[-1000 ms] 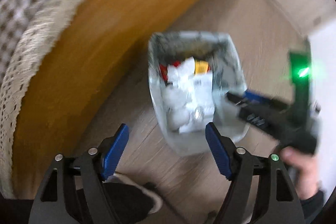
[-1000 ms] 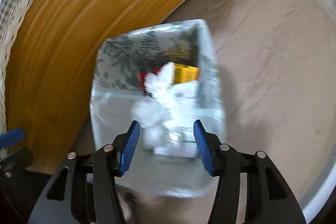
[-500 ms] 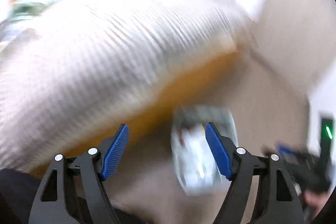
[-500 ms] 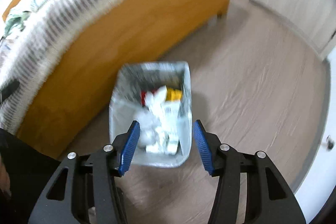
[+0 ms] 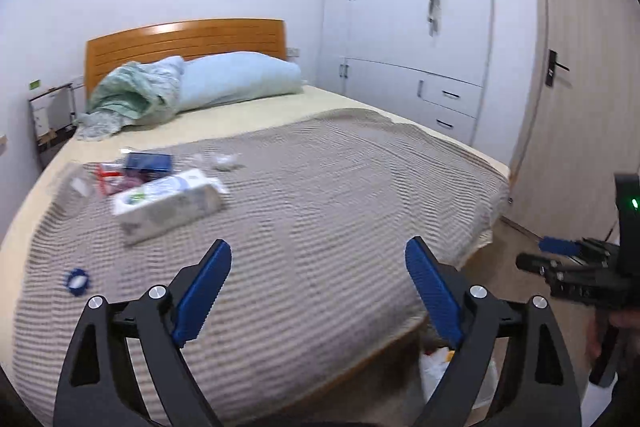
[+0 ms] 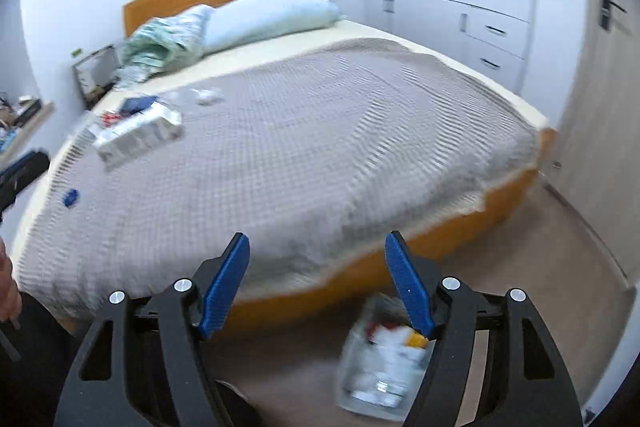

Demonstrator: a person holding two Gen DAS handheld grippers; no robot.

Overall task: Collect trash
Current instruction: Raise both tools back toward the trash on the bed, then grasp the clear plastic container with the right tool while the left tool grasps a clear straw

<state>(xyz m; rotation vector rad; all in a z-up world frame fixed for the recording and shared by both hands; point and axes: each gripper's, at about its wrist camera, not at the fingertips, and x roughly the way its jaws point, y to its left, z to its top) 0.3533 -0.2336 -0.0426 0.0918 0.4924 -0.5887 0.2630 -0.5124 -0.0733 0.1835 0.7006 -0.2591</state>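
The bed (image 5: 320,187) is filling both views. The bin (image 6: 380,359) is sitting lower right. Trash (image 5: 168,199) is lying upper left. Both left gripper (image 5: 318,291) and right gripper (image 6: 318,283) have just been opening, gaping empty.

Each hand-held gripper has a black frame with triangular cut-outs, silver screws at the pivots and two blue ribbed pads: the left (image 5: 318,289), the right (image 6: 317,281). Seen from the left one, the right carries a black post with a small green light. Clothing at the near edge looks dark, possibly black.
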